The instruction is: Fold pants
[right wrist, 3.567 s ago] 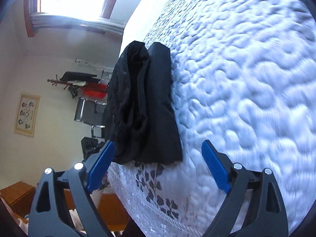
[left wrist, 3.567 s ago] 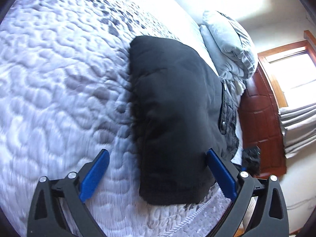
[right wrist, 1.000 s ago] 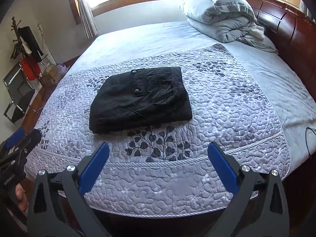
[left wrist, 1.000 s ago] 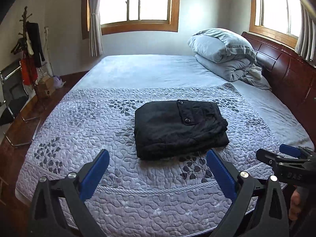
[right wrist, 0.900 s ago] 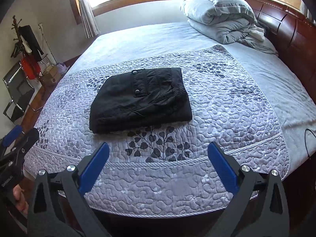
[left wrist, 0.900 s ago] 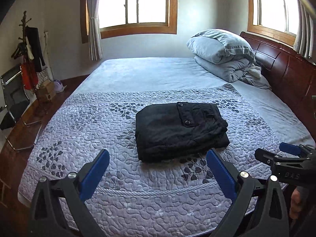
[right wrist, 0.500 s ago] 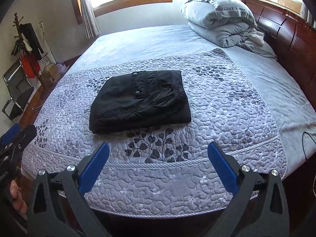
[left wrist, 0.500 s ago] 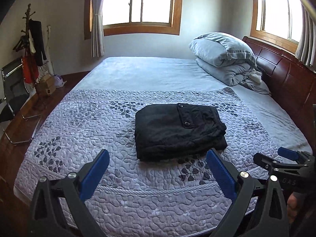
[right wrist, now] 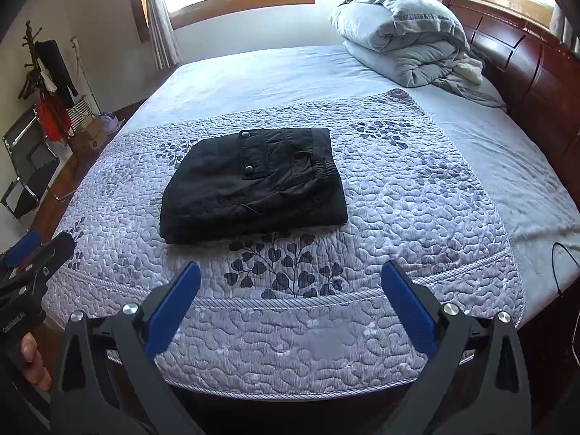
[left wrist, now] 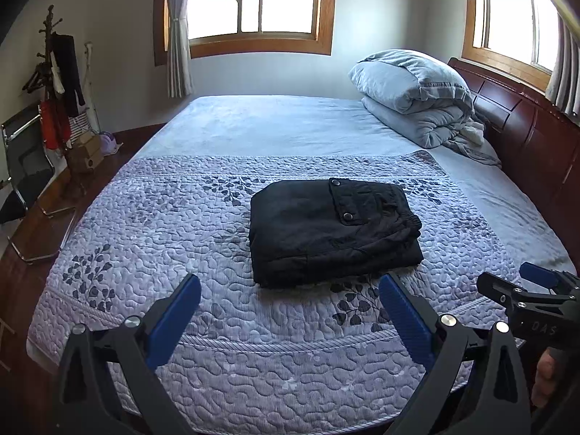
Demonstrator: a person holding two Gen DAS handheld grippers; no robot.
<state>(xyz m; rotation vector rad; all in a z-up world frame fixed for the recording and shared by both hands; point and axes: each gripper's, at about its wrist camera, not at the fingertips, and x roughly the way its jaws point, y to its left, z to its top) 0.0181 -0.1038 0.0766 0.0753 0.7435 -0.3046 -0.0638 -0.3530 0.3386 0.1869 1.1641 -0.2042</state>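
The pants (left wrist: 333, 230) are seen folded into a compact black rectangle, laid flat on the quilt (left wrist: 152, 224) near the foot of the bed (left wrist: 275, 127). The left gripper (left wrist: 290, 308) is held with its jaws spread wide and nothing between them, short of the pants and above the quilt edge. The right gripper (right wrist: 290, 304) is likewise held wide apart and empty, clear of the pants.

In the left wrist view, the right gripper (left wrist: 514, 286) is shown from the side at the right edge, with part of a hand (left wrist: 543, 377) below it. In the right wrist view, the left gripper (right wrist: 32, 250) appears at the left edge, again with a hand (right wrist: 32, 362) beneath. A cable (right wrist: 565, 261) hanging over the bed's right side is visible in the right wrist view only.

A folded duvet (left wrist: 417, 94) is stacked against the headboard (left wrist: 525, 123). A coat stand (left wrist: 58, 76) and a chair (left wrist: 25, 166) are placed by the left wall. Nothing lies between the grippers and the pants.
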